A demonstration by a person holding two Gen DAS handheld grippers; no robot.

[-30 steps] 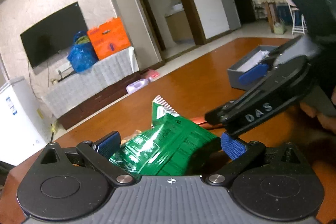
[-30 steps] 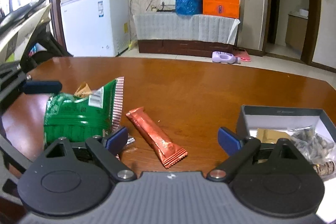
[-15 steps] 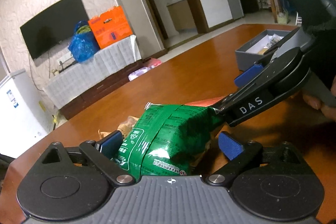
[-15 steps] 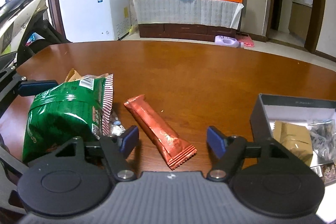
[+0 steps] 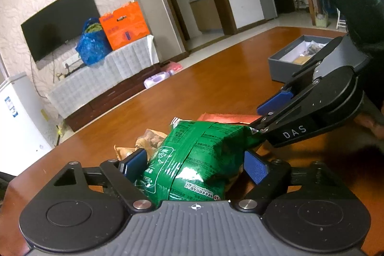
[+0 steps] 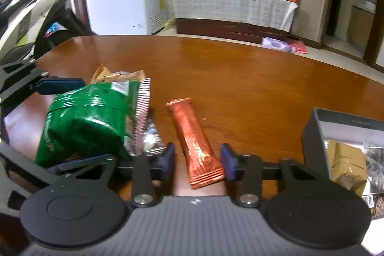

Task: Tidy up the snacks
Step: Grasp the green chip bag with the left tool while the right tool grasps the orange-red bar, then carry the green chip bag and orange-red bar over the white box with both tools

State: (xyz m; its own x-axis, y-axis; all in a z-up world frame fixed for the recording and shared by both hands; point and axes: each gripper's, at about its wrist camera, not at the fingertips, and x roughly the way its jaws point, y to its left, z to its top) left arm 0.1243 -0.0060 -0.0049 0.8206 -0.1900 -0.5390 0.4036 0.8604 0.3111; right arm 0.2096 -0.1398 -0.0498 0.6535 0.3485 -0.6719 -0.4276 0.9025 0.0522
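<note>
A green snack bag (image 5: 192,160) sits between the pads of my left gripper (image 5: 195,166), which is shut on it and holds it just above the wooden table (image 5: 204,90). The bag also shows in the right wrist view (image 6: 88,116). A red-orange snack bar (image 6: 194,138) lies on the table with its near end between the open pads of my right gripper (image 6: 198,160), which straddles it without touching. A tan snack packet (image 6: 115,74) lies behind the green bag. The right gripper appears in the left wrist view (image 5: 276,121).
A grey box (image 6: 312,138) holding several snack packets stands at the right; it also shows in the left wrist view (image 5: 283,64). A small silver wrapper (image 6: 150,138) lies beside the green bag. The table edge curves at the far side.
My right gripper has moved forward and narrowed its jaws around the red-orange bar's near end. My left gripper has drawn the green bag deeper between its pads.
</note>
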